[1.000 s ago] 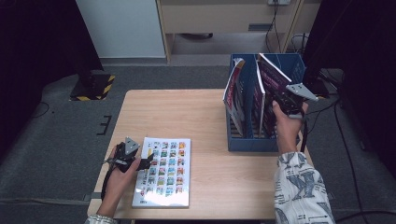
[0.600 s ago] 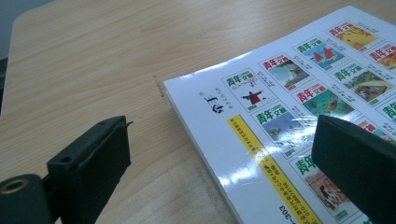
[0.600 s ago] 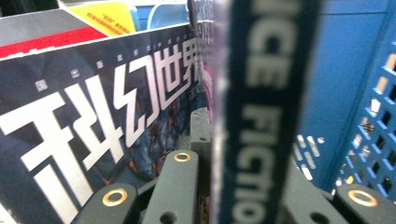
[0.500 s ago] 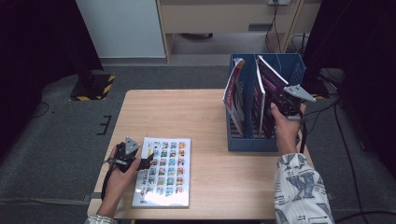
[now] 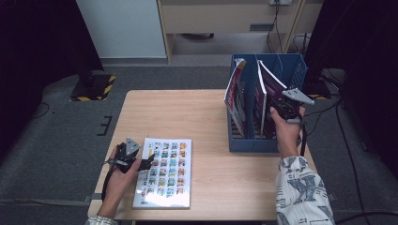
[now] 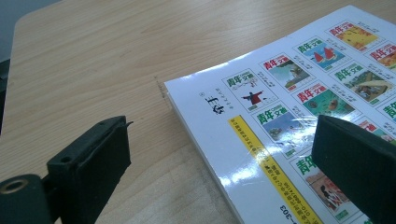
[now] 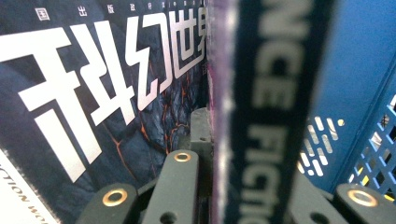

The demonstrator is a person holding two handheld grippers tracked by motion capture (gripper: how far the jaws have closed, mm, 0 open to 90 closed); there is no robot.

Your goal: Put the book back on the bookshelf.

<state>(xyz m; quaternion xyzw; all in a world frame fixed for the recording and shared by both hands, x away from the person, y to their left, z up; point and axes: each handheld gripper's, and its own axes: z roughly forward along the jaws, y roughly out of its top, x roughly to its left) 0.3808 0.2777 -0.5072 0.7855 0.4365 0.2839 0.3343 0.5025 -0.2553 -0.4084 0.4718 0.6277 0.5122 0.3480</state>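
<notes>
A white magazine [image 5: 164,171] with rows of small cover pictures lies flat near the table's front left. My left gripper [image 5: 141,164] hovers at its left edge, open. In the left gripper view [image 6: 219,154] one jaw is over bare wood and the other over the magazine's cover [image 6: 299,116], neither pressing on it. At the right stands a blue file rack [image 5: 253,143]. My right gripper [image 5: 281,105] is shut on a dark purple magazine [image 5: 270,86] that leans in the rack. Seen from the right gripper itself [image 7: 219,140], the jaws pinch that magazine's edge [image 7: 261,93].
Another magazine [image 5: 234,93] leans in the rack's left slot; its dark cover with large white characters [image 7: 93,93] is right beside the held one. The rack's blue wall [image 7: 355,84] is close on the other side. The wooden table [image 5: 187,117] lies between the two hands.
The right gripper and its magazine have shifted very slightly down and left in the rack. The left gripper and the white magazine have not moved.
</notes>
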